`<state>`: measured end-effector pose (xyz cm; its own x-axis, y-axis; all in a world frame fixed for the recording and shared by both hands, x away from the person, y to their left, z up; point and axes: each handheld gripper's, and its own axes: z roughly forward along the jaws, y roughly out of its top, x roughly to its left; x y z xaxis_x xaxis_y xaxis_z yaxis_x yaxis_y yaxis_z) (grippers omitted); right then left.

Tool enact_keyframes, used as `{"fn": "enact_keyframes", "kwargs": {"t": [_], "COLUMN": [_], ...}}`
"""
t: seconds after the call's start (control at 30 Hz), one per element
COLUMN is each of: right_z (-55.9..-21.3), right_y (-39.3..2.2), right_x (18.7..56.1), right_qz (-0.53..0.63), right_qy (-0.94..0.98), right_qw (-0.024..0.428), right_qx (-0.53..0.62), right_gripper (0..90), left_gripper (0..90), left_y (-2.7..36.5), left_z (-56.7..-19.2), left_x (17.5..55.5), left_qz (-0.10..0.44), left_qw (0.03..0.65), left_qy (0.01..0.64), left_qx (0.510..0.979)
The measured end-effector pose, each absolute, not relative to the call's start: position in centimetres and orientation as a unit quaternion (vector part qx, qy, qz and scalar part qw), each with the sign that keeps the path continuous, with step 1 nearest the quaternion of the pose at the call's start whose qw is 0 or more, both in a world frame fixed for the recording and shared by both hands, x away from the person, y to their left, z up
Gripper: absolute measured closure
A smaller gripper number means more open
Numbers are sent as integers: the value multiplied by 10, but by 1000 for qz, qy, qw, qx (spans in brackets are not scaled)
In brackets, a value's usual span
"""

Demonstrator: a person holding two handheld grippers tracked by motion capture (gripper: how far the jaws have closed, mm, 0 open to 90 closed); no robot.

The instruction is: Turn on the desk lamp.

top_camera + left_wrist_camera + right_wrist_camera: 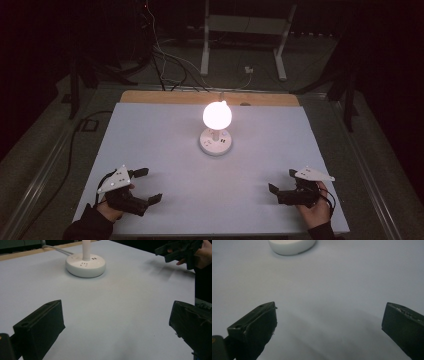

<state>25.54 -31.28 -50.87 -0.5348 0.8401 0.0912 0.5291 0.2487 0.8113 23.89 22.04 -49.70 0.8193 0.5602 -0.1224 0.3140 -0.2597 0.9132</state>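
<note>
Pale grey-white sheeting covers the table (165, 150), with a strip of bare wood showing along its far edge; the room around it is dark. A lit lamp with a glowing round bulb (217, 115) stands on a white round base (215, 142) a little beyond the middle of the table, toward the far edge; the base carries socket holes on its top face, seen clearly in the left gripper view (85, 265), where a white stem rises from it and a grey cable runs off toward the far edge; in the right gripper view the near rim of the base (292, 245) sits at the top of the picture. The left gripper (146, 185) is held in the person's left hand (111, 209) near the near left corner of the table, its jaws spread wide with nothing between them, pointing toward the right side; the left gripper view confirms the wide gap over bare table. The right gripper (282, 181) is held in the right hand (316, 210) near the near right corner, well apart from the lamp base; its jaws are likewise spread wide and hold nothing, as the right gripper view shows. Both grippers carry a grey three-cornered plate on top; dark sleeves enter from the near edge.
</note>
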Motion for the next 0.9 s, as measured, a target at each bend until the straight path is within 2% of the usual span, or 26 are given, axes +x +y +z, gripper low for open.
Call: {"fn": "enact_keyframes", "kwargs": {"t": [0.2, 0.9], "right_z": [-516, -520], "right_y": [-317, -315], "right_x": [252, 256], "right_qz": [389, 384], "right_qy": [781, 787], "right_qw": [188, 175], "right_qx": [451, 450], "right_gripper": [0, 0], "left_gripper": [3, 3], "left_y": [220, 220], "left_z": [-497, -497], "left_x": [239, 239], "left_qz": [113, 113], "left_qw": [540, 541], "left_qy": [276, 275], "left_qx": [787, 787]}}
